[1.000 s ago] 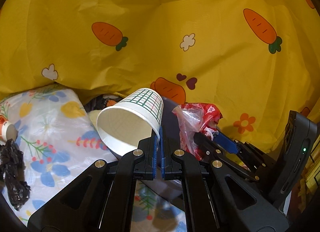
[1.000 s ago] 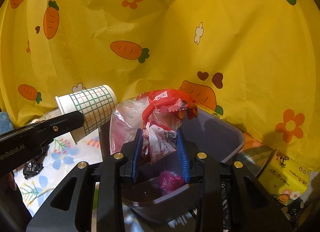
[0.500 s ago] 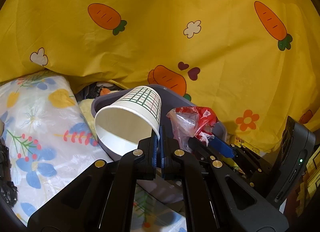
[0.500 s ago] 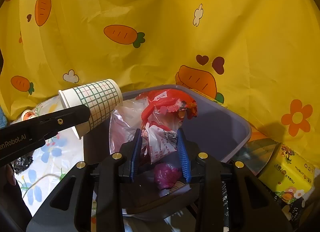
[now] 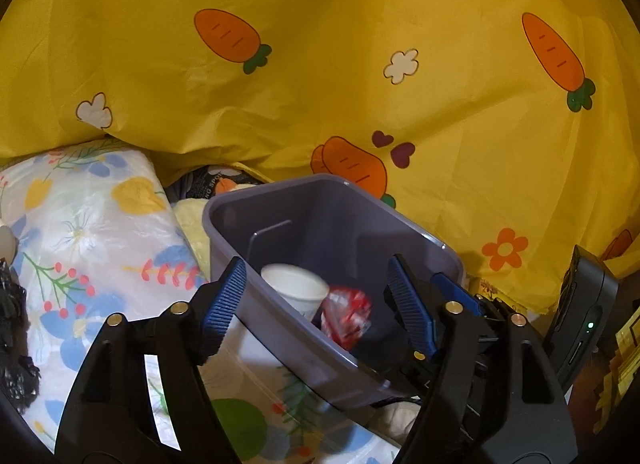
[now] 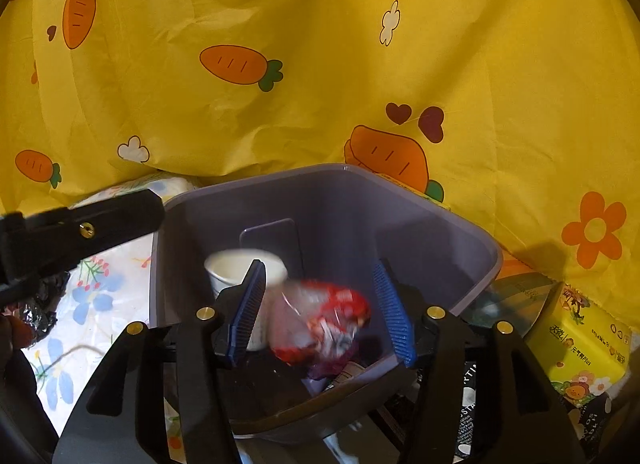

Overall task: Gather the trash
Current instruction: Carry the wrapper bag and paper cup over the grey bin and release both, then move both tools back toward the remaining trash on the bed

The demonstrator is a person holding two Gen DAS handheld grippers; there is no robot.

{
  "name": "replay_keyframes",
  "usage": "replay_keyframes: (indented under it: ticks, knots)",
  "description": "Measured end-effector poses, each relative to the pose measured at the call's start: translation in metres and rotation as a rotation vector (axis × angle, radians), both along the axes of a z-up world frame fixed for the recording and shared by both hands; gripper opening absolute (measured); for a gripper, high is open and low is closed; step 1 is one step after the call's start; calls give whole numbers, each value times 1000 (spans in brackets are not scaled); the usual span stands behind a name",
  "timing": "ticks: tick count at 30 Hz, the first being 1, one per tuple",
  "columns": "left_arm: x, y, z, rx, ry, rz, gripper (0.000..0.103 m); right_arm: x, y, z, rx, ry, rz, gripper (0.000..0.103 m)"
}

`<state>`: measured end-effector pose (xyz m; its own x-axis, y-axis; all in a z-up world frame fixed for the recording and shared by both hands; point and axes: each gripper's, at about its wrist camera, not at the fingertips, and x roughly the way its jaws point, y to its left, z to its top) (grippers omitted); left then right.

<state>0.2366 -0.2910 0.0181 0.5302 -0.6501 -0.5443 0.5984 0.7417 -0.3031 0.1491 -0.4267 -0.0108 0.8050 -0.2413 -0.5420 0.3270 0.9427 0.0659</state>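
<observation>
A grey-purple plastic bin [image 5: 288, 200] [image 6: 492, 264] stands below both grippers. A white paper cup [image 5: 296, 290] [image 6: 240, 272] and a red and clear plastic wrapper [image 5: 346, 316] [image 6: 320, 324] are inside it, both blurred. My left gripper [image 5: 316, 304] is open and empty over the bin's near rim. My right gripper [image 6: 320, 312] is open and empty over the bin's mouth. The left gripper's finger [image 6: 80, 232] shows at the left of the right wrist view. More trash lies under the wrapper at the bin's bottom.
A yellow carrot-print cloth [image 5: 320, 64] hangs behind the bin. A floral-print cover [image 5: 80, 232] lies to the left, with black crumpled trash [image 5: 12, 328] on it. A yellow tissue pack [image 6: 580, 336] sits to the right of the bin.
Both grippers have opened. The cup has left the left gripper and the wrapper the right gripper; both have dropped into the bin.
</observation>
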Motion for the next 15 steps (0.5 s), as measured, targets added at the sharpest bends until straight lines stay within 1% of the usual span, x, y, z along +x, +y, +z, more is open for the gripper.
replay_keyframes:
  ticks: [3, 9, 11, 15]
  knots:
    - [0, 8, 2, -1, -16, 35, 78, -2, 0, -2, 0, 0, -6, 64]
    - [-2, 19, 1, 0, -14, 54, 78, -3, 0, -2, 2, 5, -12, 66]
    - [-4, 24, 0, -3, -11, 63, 78, -5, 0, -1, -1, 1, -19, 69]
    - [-10, 36, 1, -5, -17, 87, 78, -8, 0, 0, -1, -7, -24, 70]
